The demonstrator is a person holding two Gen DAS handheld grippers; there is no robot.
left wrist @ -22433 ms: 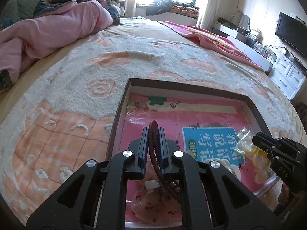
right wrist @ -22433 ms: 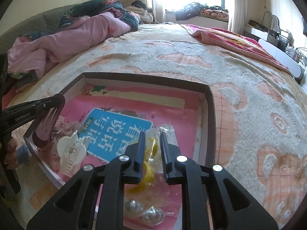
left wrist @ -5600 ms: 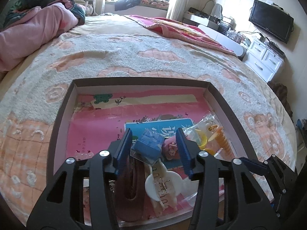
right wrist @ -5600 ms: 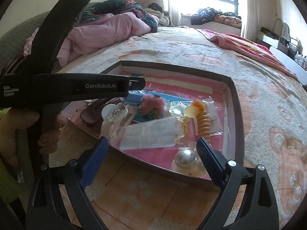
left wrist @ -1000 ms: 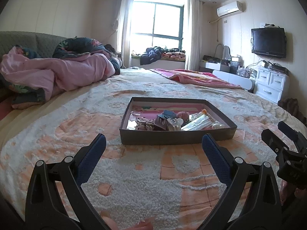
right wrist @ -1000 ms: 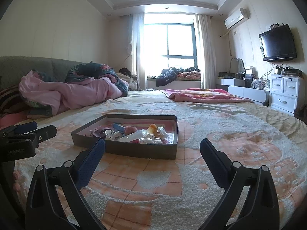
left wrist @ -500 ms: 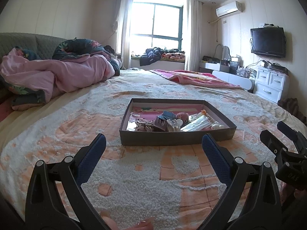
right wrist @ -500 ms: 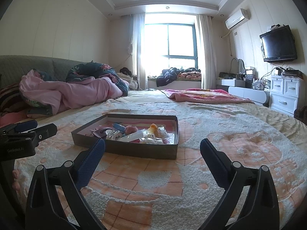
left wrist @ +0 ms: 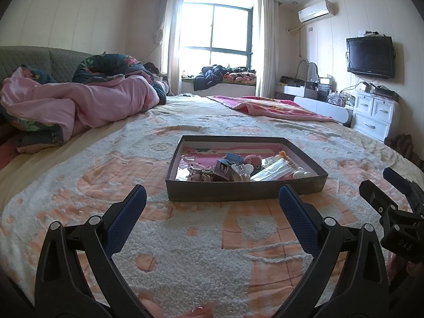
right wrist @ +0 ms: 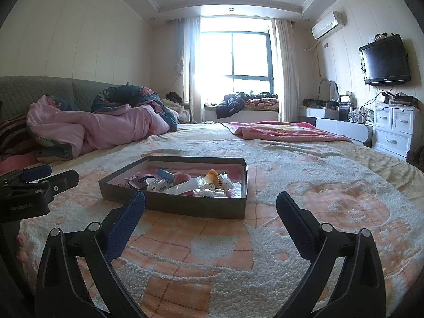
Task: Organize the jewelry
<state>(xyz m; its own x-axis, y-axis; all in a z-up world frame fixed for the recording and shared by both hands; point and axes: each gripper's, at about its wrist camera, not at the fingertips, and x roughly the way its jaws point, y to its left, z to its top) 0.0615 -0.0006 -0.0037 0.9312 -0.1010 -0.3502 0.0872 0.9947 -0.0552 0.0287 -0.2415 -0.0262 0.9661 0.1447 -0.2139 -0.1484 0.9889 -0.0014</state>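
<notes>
A shallow dark box (left wrist: 238, 192) lies on the bed and holds several hair clips, a pink pompom (left wrist: 250, 159), a white claw clip (left wrist: 239, 171) and clear packets; it also shows in the right wrist view (right wrist: 185, 208), with an orange spiral tie (right wrist: 218, 181) inside. My left gripper (left wrist: 212, 213) is open and empty, well short of the box. My right gripper (right wrist: 210, 217) is open and empty, also short of the box. The right gripper shows at the right edge of the left wrist view (left wrist: 392, 206), and the left gripper at the left edge of the right wrist view (right wrist: 37, 185).
The box sits on a white and orange bedspread (left wrist: 185, 243). A pink quilt (left wrist: 79, 106) is heaped at the far left and a red blanket (left wrist: 275, 108) lies at the far right. White drawers (right wrist: 394, 129) and a wall television (right wrist: 384, 62) stand to the right.
Over the last second almost nothing moved. Both grippers stay wide open and back from the box, far from where they were inside it several seconds ago.
</notes>
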